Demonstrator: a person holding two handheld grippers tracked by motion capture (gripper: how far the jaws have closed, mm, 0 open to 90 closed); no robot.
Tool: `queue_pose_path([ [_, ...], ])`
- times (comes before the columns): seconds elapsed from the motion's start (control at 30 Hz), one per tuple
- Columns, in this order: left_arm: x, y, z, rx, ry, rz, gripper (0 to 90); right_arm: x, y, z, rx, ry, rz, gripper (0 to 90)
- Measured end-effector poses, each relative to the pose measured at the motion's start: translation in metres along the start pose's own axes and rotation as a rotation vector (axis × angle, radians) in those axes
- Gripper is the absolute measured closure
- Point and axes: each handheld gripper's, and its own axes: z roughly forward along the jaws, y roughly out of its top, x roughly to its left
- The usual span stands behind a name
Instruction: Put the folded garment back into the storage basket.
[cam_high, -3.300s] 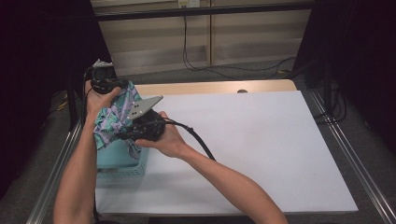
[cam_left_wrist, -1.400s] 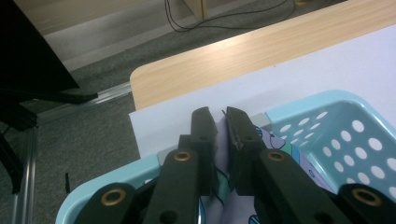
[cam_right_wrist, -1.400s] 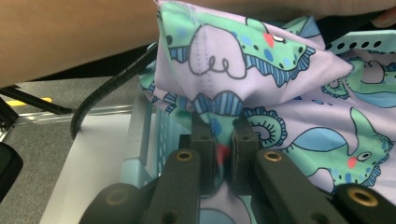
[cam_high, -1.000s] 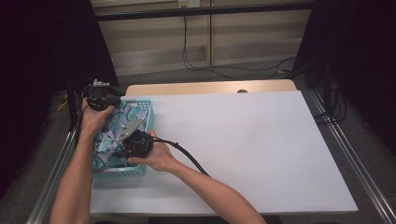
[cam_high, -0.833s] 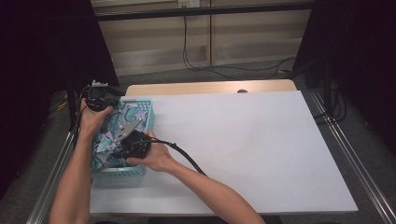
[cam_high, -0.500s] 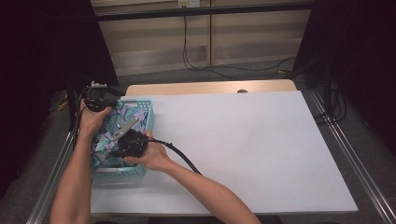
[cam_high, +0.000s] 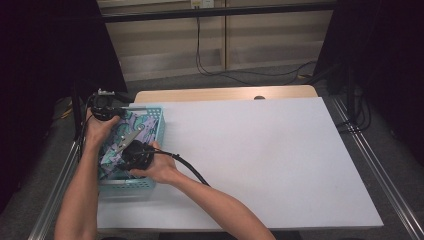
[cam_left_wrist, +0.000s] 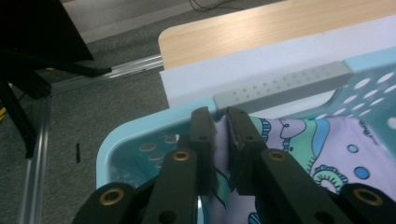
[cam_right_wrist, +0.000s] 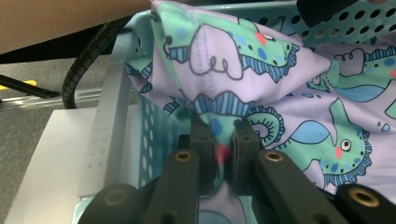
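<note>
While the white surface (cam_high: 260, 160) spreads bare to the right, a pale blue perforated basket (cam_high: 159, 120) sits at its left edge, with a grey strip (cam_left_wrist: 285, 84) along one rim. Inside lies a lilac cloth (cam_right_wrist: 299, 107) printed with green cartoon dinosaurs; no lettering or label on it can be read, though the folds may hide some. Both tools reach into the basket: the left tool (cam_left_wrist: 220, 128) is clamped on the cloth's edge by the far rim, and the right tool (cam_right_wrist: 223, 142) pinches a fold near the basket's side wall.
</note>
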Motion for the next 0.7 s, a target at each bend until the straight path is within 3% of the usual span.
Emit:
queue_pose_path([
  [0.13,0.001,-0.002,0.001,0.013,0.002,-0.043,81.5,0.0,-0.002,0.003,0.021,0.0,-0.005,82.9],
  [0.2,0.001,-0.002,0.001,0.015,0.008,-0.019,81.0,-0.001,-0.003,0.004,0.035,0.004,-0.006,82.5],
  [0.23,0.0,-0.002,0.001,0.018,0.007,-0.021,80.7,0.001,-0.003,0.004,0.045,-0.001,0.01,82.2],
  [0.37,0.002,-0.002,-0.001,0.019,0.026,-0.031,75.7,-0.001,-0.003,0.004,0.035,0.003,-0.005,76.5],
  [0.43,0.001,-0.002,-0.002,0.023,0.011,-0.024,74.3,-0.001,-0.003,0.004,0.03,0.007,-0.009,71.1],
  [0.5,-0.001,-0.002,-0.003,0.027,0.028,-0.027,65.8,0.0,-0.003,0.004,0.041,0.004,0.001,65.3],
  [0.63,-0.004,0.001,-0.006,0.01,0.015,-0.033,57.7,0.0,-0.003,0.004,0.035,0.006,0.019,53.0],
  [0.7,-0.004,0.002,-0.009,-0.006,0.008,-0.049,46.9,0.0,-0.002,0.003,0.026,-0.001,0.011,46.2],
])
